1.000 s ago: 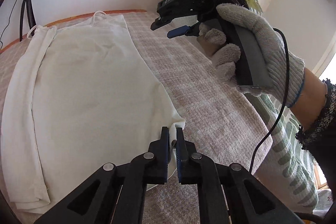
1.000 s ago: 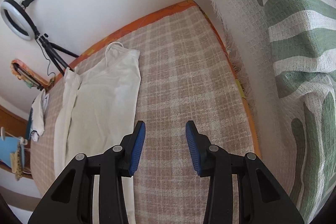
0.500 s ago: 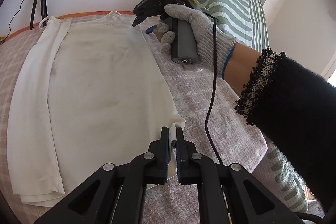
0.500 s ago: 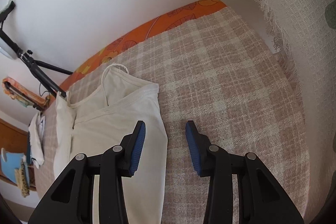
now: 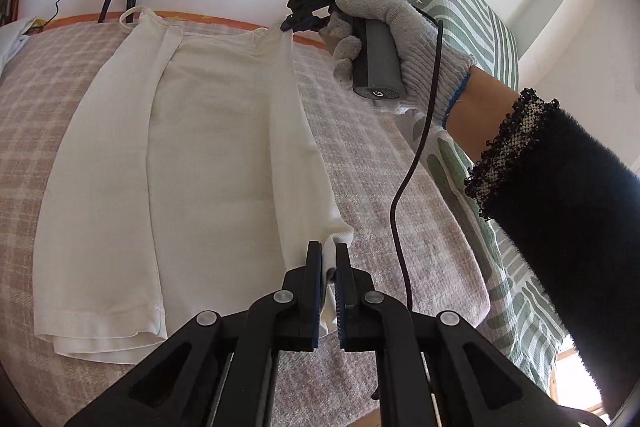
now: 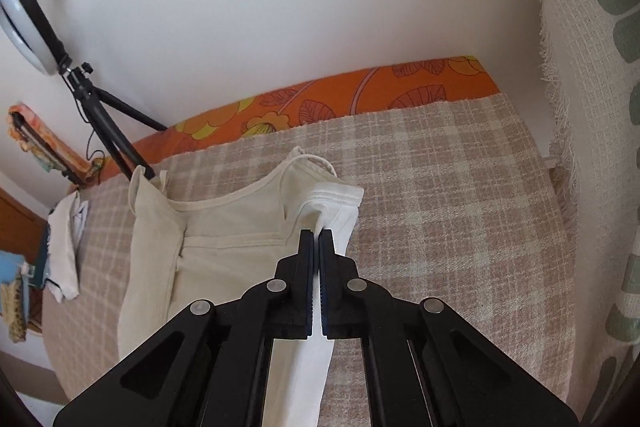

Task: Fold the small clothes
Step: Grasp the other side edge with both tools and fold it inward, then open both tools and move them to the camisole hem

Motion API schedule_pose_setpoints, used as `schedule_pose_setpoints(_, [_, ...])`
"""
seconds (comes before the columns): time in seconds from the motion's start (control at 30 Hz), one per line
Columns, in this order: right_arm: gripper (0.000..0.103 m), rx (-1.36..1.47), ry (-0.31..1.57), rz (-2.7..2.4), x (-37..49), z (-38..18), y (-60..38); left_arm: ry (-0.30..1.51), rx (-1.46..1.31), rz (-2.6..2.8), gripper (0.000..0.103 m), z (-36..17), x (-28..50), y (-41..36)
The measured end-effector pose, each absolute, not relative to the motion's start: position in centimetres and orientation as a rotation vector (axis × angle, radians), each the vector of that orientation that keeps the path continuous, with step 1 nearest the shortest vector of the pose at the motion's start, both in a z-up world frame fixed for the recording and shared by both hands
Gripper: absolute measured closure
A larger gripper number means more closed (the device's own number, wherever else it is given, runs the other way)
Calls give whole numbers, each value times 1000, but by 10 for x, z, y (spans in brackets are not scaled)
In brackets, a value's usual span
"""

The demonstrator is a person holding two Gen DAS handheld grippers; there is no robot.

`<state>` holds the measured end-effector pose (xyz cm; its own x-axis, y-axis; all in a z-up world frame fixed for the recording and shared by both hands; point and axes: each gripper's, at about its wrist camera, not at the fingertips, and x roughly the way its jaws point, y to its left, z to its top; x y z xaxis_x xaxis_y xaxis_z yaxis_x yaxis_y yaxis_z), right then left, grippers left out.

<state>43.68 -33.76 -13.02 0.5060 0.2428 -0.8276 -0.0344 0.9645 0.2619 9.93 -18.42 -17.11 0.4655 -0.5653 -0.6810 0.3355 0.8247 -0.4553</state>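
Observation:
A cream sleeveless top [image 5: 208,155] lies flat on the checked bed cover [image 5: 400,227], its left side folded inward. My left gripper [image 5: 328,255] is shut on the top's near right hem corner. My right gripper [image 6: 319,241] is shut on the top's far right edge by the strap, lifting it slightly; it also shows in the left wrist view [image 5: 298,23], held by a gloved hand. The top also shows in the right wrist view [image 6: 224,227], with its lifted right edge [image 6: 336,203] raised off the cover.
A green-patterned blanket [image 5: 472,39] hangs along the right side. A ring light tripod [image 6: 100,119] stands by the white wall at the far left. Other small clothes [image 6: 64,239] lie past the bed's left edge. An orange floral sheet [image 6: 320,99] borders the far edge.
My right gripper moved in to the top's far right edge and shut on it, and that edge is now lifted. My left gripper stayed shut on the hem corner.

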Motion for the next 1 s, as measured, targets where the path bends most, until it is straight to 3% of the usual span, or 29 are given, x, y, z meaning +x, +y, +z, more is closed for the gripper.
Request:
schedule_pose_setpoints(0.33, [102, 32, 1083, 225, 453, -142, -247, 988, -331, -507, 100, -187, 97, -154])
schedule_pose_setpoints(0.43, [101, -7, 1128, 269, 454, -156, -229, 1007, -314, -516, 79, -189, 92, -152])
schedule_pose_setpoints(0.53, [87, -13, 1147, 314, 446, -155, -221, 975, -250, -527, 77, -180, 80, -143])
schedule_pose_setpoints(0.63, [86, -14, 1121, 311, 429, -142, -228, 940, -214, -513, 76, -168, 70, -124])
schedule_pose_setpoints(0.83, [86, 77, 1092, 309, 361, -115, -272, 885, -202, -429, 63, -154, 65, -65])
schedule_pose_setpoints(1.0, [86, 156, 1109, 310, 282, -117, -307, 964, -309, -373, 60, -172, 81, -17])
